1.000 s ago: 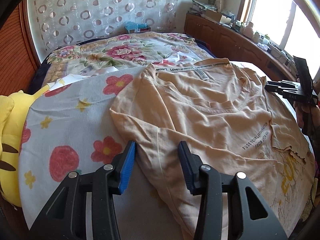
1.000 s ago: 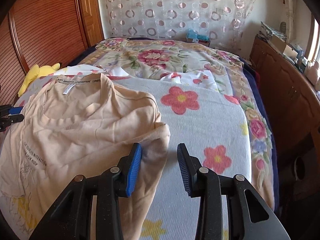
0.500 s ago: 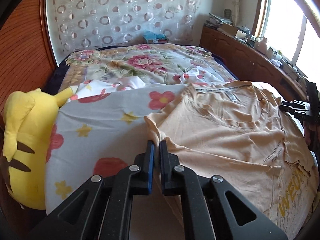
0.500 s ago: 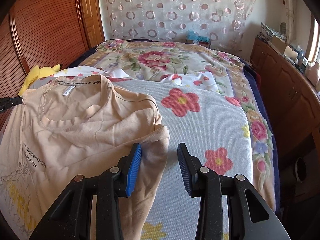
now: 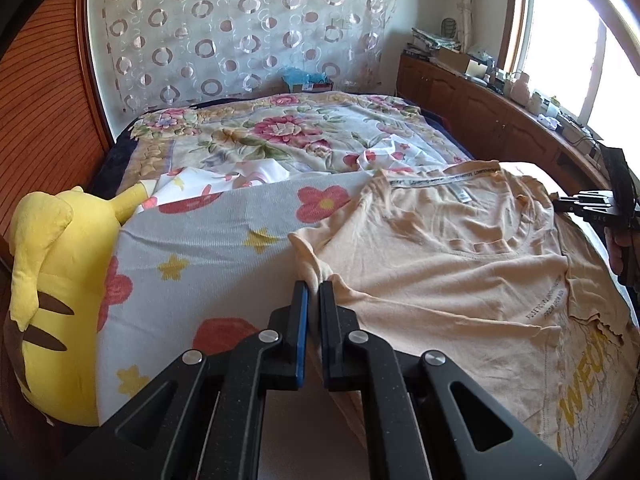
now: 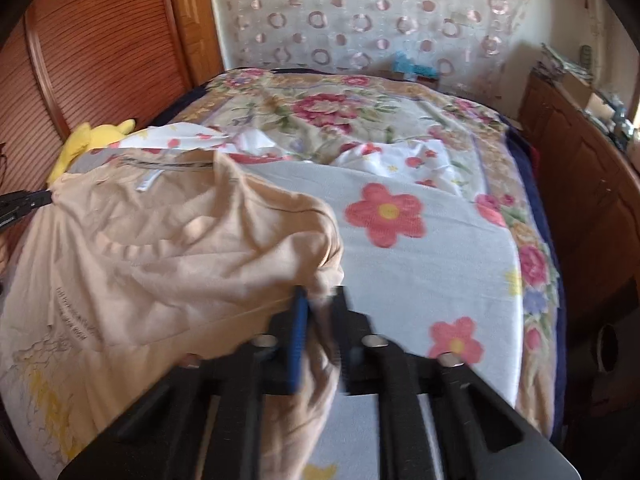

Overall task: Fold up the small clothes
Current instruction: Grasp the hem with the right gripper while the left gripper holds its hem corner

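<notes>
Peach cotton, a T-shirt (image 5: 448, 264) lies spread on the flowered blanket (image 5: 224, 236) over the bed. The left tongs (image 5: 313, 292) are clamped on one sleeve; the right tongs (image 6: 320, 300) have just closed, pinching the other sleeve. A yellow plush toy (image 5: 44, 296) sits beside the blanket.

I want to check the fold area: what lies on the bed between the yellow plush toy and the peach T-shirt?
Only bare flowered blanket, seen in the left wrist view, separates yellow plush toy from peach T-shirt.

Peach t-shirt (image 5: 440, 264), grey flowered blanket (image 5: 224, 240), yellow plush (image 5: 44, 280)
</notes>
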Demonstrator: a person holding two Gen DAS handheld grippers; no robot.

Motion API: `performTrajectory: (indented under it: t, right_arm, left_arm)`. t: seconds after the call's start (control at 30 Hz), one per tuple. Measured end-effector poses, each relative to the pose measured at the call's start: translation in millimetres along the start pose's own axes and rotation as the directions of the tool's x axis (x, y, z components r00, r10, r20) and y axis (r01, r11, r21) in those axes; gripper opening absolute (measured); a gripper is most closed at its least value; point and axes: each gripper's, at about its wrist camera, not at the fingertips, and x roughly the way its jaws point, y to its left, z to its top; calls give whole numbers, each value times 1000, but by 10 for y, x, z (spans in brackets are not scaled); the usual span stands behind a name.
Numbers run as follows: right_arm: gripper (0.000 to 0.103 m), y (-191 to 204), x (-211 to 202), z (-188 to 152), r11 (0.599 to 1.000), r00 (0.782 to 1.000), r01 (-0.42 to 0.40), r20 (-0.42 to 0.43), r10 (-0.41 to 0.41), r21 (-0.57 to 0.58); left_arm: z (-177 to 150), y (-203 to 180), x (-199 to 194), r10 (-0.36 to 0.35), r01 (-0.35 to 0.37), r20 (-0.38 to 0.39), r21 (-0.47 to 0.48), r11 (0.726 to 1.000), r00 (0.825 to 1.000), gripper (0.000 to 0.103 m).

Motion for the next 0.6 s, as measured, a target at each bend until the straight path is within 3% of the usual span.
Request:
performTrajectory:
  t: [0.13, 0.33, 0.6]
  right_arm:
    - [6, 120, -207, -31, 1000, 998, 10, 59, -9, -18]
    - [5, 326, -883, -222, 999, 981, -24, 192, 27, -22]
    - [5, 561, -1744, -969, 998, 961, -41, 273, 49, -37]
  left_arm:
    - [1, -119, -329, -29, 28, 71, 4, 1000, 997, 6]
    - [-107, -368, -939, -81, 76, 163, 37, 996, 983, 6]
    - [-588, -619, -1710, -119, 103, 239, 78, 992, 964, 6]
